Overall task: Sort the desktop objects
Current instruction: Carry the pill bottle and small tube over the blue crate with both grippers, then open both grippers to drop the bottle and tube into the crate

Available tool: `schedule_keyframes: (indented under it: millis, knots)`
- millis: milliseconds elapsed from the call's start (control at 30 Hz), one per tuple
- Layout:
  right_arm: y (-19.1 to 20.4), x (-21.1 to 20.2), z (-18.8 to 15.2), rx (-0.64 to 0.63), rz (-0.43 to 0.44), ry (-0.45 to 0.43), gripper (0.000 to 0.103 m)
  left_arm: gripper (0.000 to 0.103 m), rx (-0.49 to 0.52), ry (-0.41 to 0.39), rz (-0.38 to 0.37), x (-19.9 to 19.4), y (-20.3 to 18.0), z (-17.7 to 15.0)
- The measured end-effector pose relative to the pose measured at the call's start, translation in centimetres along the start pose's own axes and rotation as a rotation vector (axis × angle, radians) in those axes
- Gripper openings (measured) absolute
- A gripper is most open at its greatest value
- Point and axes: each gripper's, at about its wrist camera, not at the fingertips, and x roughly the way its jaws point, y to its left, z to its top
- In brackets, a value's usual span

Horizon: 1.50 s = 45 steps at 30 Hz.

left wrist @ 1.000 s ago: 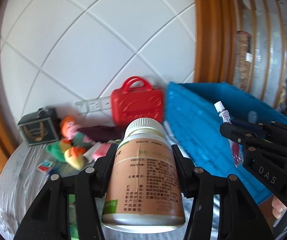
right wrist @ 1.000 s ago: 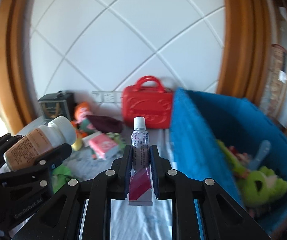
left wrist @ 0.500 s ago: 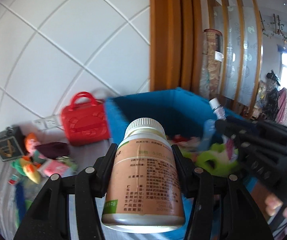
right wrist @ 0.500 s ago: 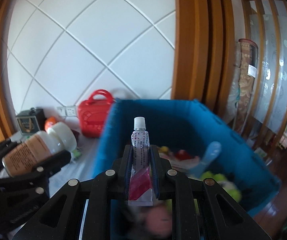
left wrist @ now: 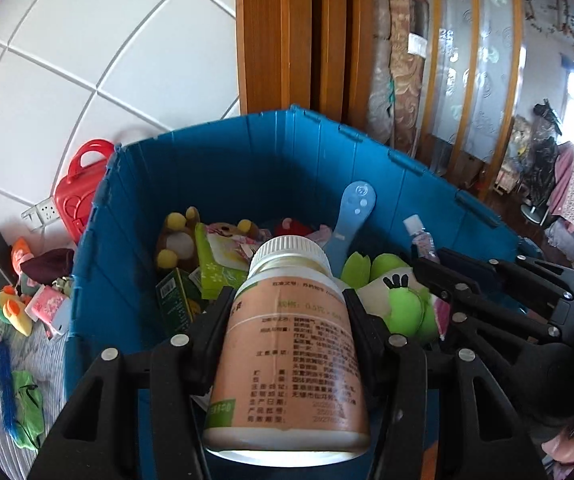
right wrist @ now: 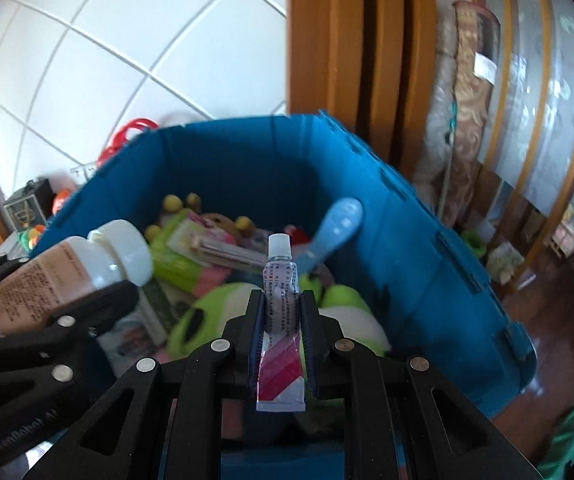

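The left hand-held gripper (left wrist: pixel 287 304) pinches a brown pill bottle (left wrist: pixel 287 356) across its body, cap pointing far, long axis along the fingers; the right hand-held gripper (right wrist: pixel 281 312) is pressed together on a small pink-and-white tube (right wrist: pixel 280 340), cap far; both hang over the near side of the blue bin (left wrist: pixel 247 168), whose toy-filled inside lies directly below and ahead; the coming release probably needs only a let-go, and neither hand looks clearly nearer; unsorted clutter lies on the worktop (left wrist: pixel 47 356) at left.
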Motion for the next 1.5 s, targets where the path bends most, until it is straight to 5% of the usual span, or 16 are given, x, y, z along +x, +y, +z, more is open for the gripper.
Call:
schedule_keyframes:
  millis: [333,467,567,633,833,1133,1500]
  knots:
    - [-1.2,1.9,0.6,-0.026,0.015,0.012,0.018,0.052,-0.017,0.014,0.027,1.5,0.2,0.1]
    - [-1.2,2.2,0.7,-0.029,0.017,0.012,0.024,0.061,-0.016,-0.005,0.054,1.1,0.3,0.1]
    - [-1.4,1.8,0.6,-0.035,-0.009,-0.004,0.042,0.064,-0.028,-0.024,0.068,0.6,0.7,0.0]
    - [-1.7,1.3,0.6,-0.023,-0.008,-0.018,0.076,0.065,-0.039,-0.034,0.072,0.2,1.1,-0.1]
    - [-1.8,-0.8,0.4,-0.032,0.001,-0.087,0.102,0.065,-0.071,-0.087,0.076,-1.7,2.0,-0.4]
    - [-0.6,-2.5,-0.1,-0.053,0.006,-0.126,0.103,0.078,-0.118,-0.208,0.138,-6.4,4.5,-1.7]
    - [6.6,-5.2,0.7,-0.124,0.170,-0.219,0.103,0.079,-0.273,-0.282,0.286,-11.8,12.8,-5.2]
